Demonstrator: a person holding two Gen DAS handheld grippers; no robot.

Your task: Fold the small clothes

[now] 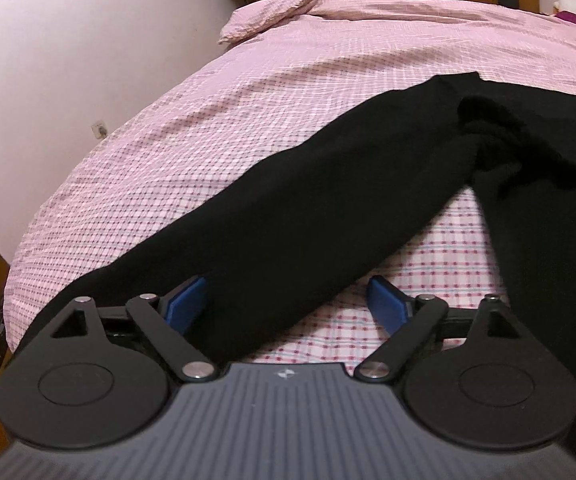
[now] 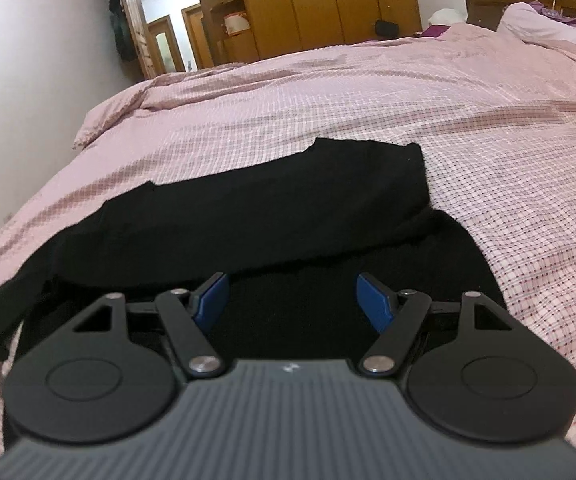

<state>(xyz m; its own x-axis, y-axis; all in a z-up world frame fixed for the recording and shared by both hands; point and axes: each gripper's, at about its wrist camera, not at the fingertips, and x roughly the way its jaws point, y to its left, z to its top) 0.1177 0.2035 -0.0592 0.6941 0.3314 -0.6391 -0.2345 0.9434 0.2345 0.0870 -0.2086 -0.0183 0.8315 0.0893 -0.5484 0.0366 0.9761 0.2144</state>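
A black long-sleeved garment lies on the pink checked bed. In the left wrist view one sleeve runs from the bunched body at the right down to my left gripper. That gripper is open, its blue pads standing wide apart over the sleeve end. In the right wrist view the garment lies partly folded, one layer over another. My right gripper is open just above its near edge, holding nothing.
A white wall runs along the bed's left side. A rumpled pink duvet fold lies at the far end. Wooden wardrobes and a doorway stand beyond. A pillow lies at the far right.
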